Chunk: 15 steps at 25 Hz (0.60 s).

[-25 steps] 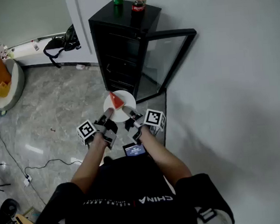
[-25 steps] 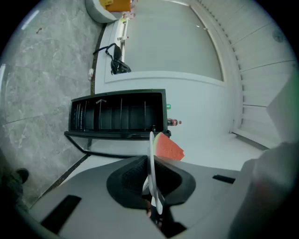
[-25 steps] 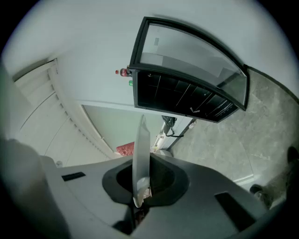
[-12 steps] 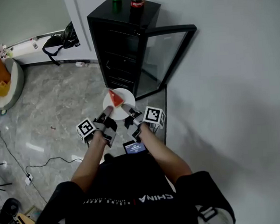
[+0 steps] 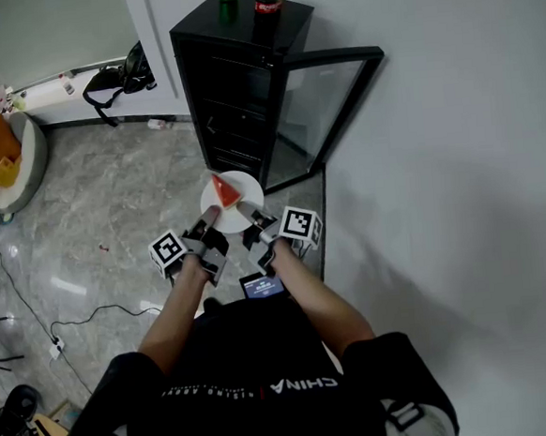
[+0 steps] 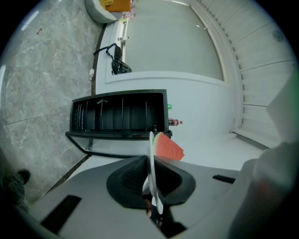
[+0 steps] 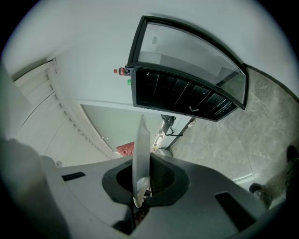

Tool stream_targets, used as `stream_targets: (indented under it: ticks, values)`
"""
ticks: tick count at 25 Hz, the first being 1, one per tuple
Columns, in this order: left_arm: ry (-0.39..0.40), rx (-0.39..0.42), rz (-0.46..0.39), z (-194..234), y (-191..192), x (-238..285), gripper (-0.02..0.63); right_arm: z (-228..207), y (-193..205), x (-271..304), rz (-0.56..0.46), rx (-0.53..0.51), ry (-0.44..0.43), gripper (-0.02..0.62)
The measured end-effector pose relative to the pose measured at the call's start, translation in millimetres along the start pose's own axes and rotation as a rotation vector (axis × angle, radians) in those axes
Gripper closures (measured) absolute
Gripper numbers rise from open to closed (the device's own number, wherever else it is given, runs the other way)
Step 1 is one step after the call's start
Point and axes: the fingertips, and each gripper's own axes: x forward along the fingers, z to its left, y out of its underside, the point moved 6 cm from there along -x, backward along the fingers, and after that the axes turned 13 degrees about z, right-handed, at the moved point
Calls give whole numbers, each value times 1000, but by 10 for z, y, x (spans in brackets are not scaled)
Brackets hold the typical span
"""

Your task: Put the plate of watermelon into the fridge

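Carrying the plate (image 5: 233,202) toward the fridge (image 5: 244,83), with the job judged about midway. Done so far: lifted, held off the floor, door (image 5: 330,104) already open. Left, by the look of it: closing the gap, sliding onto a shelf, letting go, perhaps shutting the door.

Pinched from two sides. Left gripper (image 5: 208,231) clamped on the near-left rim, right gripper (image 5: 255,225) clamped on the near-right rim. Shown in each gripper view as a thin white edge wedged between dark fingers (image 6: 126,179), pressed in from both faces with no gap. Nothing else between either pair.

Held in the air just beyond the fingertips, well short of the fridge farther ahead. Shelves inside dark, contents not made out. Door swung out ahead and to the right of the right fingers.

White, round, shallow, thin at the rim. Looks rigid and smooth, so probably slippery under a light pinch. Topped with one watermelon (image 5: 224,194) wedge, red, pointed tip away from the fingers, lying just past the left fingertips and between the two grips. Loose as far as can be told, and judged apt to slide if tipped, hence a level carry called for.
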Motion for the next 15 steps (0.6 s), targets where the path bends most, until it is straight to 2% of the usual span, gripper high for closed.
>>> stream_targets:
  ticks: [15]
  values:
    - [-22,8,10,64,32,60,577,-88,-44,-47,11,16,-5,575]
